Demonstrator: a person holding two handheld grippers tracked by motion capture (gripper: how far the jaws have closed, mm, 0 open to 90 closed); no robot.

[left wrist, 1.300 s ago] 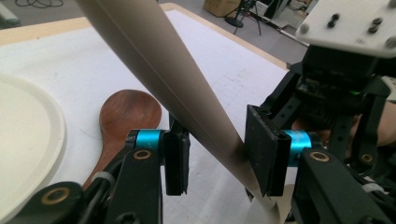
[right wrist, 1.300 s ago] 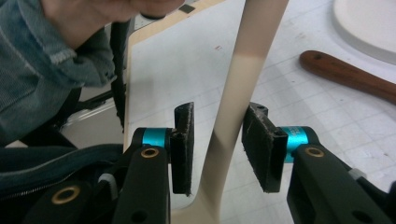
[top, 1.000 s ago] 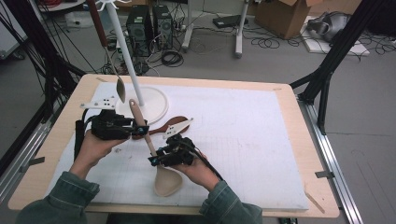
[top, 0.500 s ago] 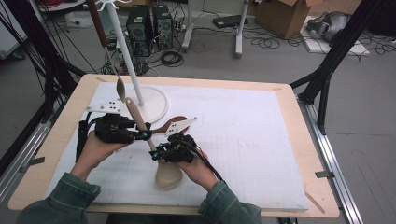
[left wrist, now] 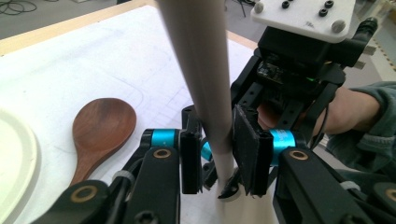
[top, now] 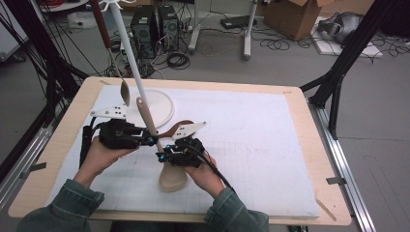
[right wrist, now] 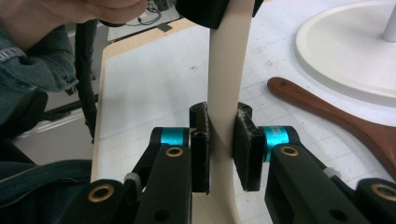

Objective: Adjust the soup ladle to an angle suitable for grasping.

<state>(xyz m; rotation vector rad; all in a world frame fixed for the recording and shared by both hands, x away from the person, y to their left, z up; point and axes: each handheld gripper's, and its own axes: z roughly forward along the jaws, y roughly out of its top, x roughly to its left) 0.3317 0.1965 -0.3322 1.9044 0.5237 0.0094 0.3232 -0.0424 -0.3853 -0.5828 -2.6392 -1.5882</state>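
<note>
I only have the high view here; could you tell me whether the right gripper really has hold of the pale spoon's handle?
Observer: Yes. In the right gripper view, the right gripper's pads press on both sides of the pale spoon's handle.
Operator: Thank you. And the left gripper?
Observer: The left gripper's jaws have just been closing, and its pads now meet the same handle on both sides.
Operator: Is the brown spoon clear of the stand's base?
Observer: Yes. The left gripper view shows the brown spoon's bowl lying on the mat, apart from the base.
</note>
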